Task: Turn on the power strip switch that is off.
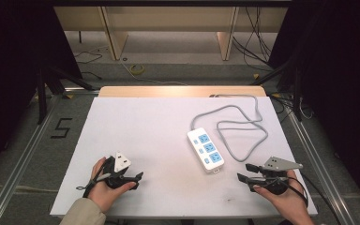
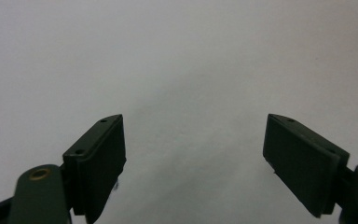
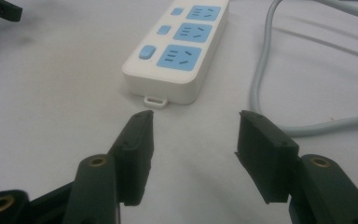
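High view: the power strip [image 1: 206, 150] lies flat on the white table [image 1: 140, 126], right of centre in the frame, its long axis running from upper left to lower right. It is white with three blue sockets down one side and small blue switches beside them. Its grey cable [image 1: 236, 126] leaves the upper end, curls in loose loops toward the upper right of the frame and runs off over the table's far edge.

In the right gripper view the power strip [image 3: 179, 46] fills the upper middle of the frame, its near end with a small hanging tab pointing down at the jaws, and the cable [image 3: 279, 93] sweeps down the right side. The right gripper [image 3: 193, 123] has its jaws standing wide apart with nothing between them; the tips are just short of the strip's tab and not touching it. In the high view this right gripper [image 1: 246, 172] sits at the lower right, held in the person's hand [image 1: 286, 197], just beside the strip's lower end.

The left gripper [image 1: 138, 177] is at the lower left of the high view, held in the other hand [image 1: 104, 187], well apart from the strip. In the left gripper view the left gripper [image 2: 193, 135] is spread wide and empty over bare white table [image 2: 177, 56].
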A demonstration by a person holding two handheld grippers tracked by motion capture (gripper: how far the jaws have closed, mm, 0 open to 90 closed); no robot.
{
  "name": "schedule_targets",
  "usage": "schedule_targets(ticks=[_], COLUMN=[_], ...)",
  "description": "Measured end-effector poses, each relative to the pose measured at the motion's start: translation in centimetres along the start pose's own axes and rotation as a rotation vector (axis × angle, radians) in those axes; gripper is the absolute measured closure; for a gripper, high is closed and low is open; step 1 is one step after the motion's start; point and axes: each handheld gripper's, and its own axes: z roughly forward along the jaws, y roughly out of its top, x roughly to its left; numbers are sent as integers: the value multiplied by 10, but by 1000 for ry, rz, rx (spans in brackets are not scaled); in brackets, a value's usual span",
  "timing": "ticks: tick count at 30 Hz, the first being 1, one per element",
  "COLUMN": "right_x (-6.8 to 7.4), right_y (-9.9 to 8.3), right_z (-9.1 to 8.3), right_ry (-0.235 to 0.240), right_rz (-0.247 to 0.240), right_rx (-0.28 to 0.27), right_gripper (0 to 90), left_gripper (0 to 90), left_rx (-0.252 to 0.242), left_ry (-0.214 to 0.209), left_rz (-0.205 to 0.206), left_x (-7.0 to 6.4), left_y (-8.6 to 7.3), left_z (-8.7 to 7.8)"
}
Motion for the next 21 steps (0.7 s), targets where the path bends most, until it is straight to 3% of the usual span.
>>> schedule_targets(ticks=[8, 13, 21], right_x=[2, 5, 5], right_y=[5, 14, 20], right_z=[-6, -10, -13], right_ry=[-19, -37, -52], right_rz=[-13, -35, -45], right_rx=[43, 58, 91], right_gripper=[529, 718, 875], left_gripper=[208, 207, 201], left_rx=[16, 17, 32], left_ry=[4, 10, 15], left_rz=[8, 6, 18], left_x=[-1, 0, 1], left_y=[0, -1, -2], left_z=[2, 3, 4])
